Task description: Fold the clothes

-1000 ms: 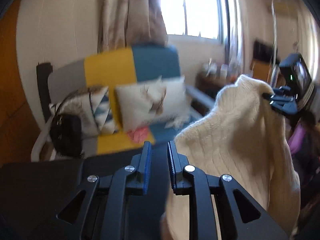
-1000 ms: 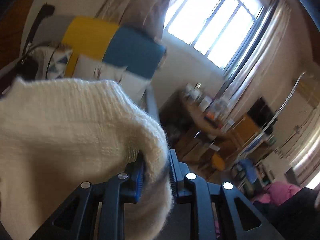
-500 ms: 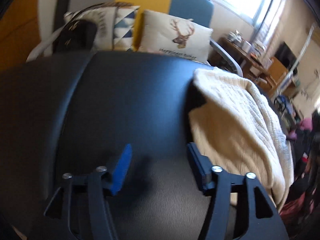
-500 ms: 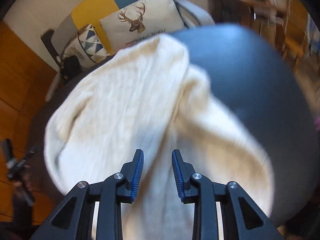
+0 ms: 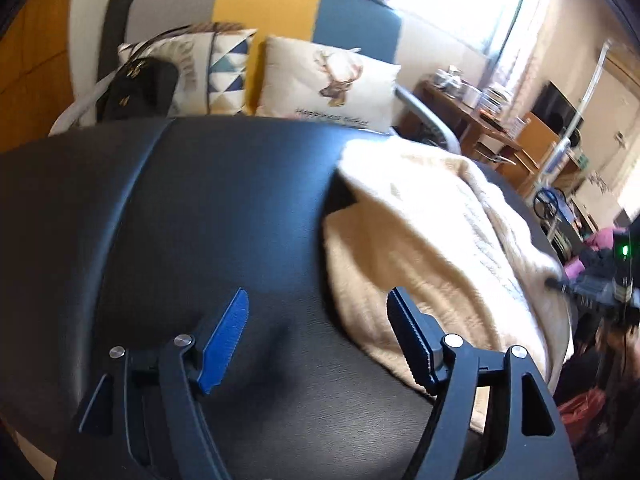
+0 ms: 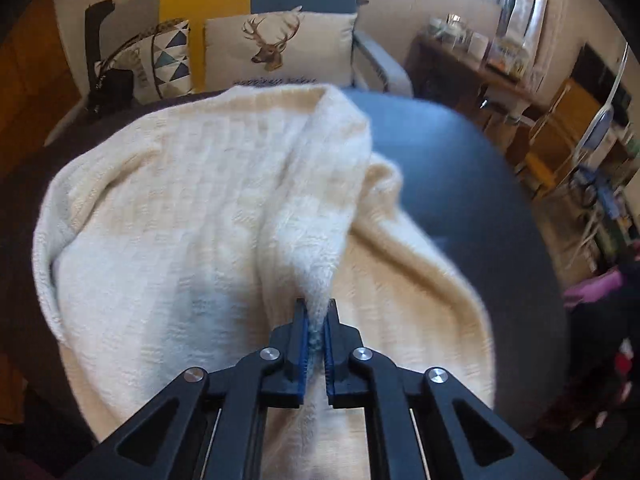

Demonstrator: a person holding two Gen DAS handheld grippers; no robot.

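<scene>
A cream knitted sweater [image 6: 192,216] lies crumpled on a round black leather surface [image 5: 208,208]. In the left wrist view the sweater [image 5: 432,240] covers the right side of that surface. My left gripper [image 5: 316,300] is open just above the black surface, its right finger [image 5: 404,328] at the sweater's near left edge, with nothing between the fingers. My right gripper [image 6: 318,312] is shut on a raised ridge of the sweater's fabric near its middle. The right gripper [image 5: 592,292] also shows at the sweater's far right edge in the left wrist view.
Behind the surface stands a grey, yellow and blue sofa [image 5: 304,12] with a deer cushion [image 5: 332,80], a triangle-pattern cushion [image 5: 220,68] and a black handbag [image 5: 140,88]. A cluttered wooden desk [image 6: 480,68] stands at the right. Pink and dark items [image 6: 596,292] lie by the right rim.
The sweater, hanging in the air a second ago, now lies on the black surface. My left gripper has opened. My right gripper opened partway, then shut on a ridge of it.
</scene>
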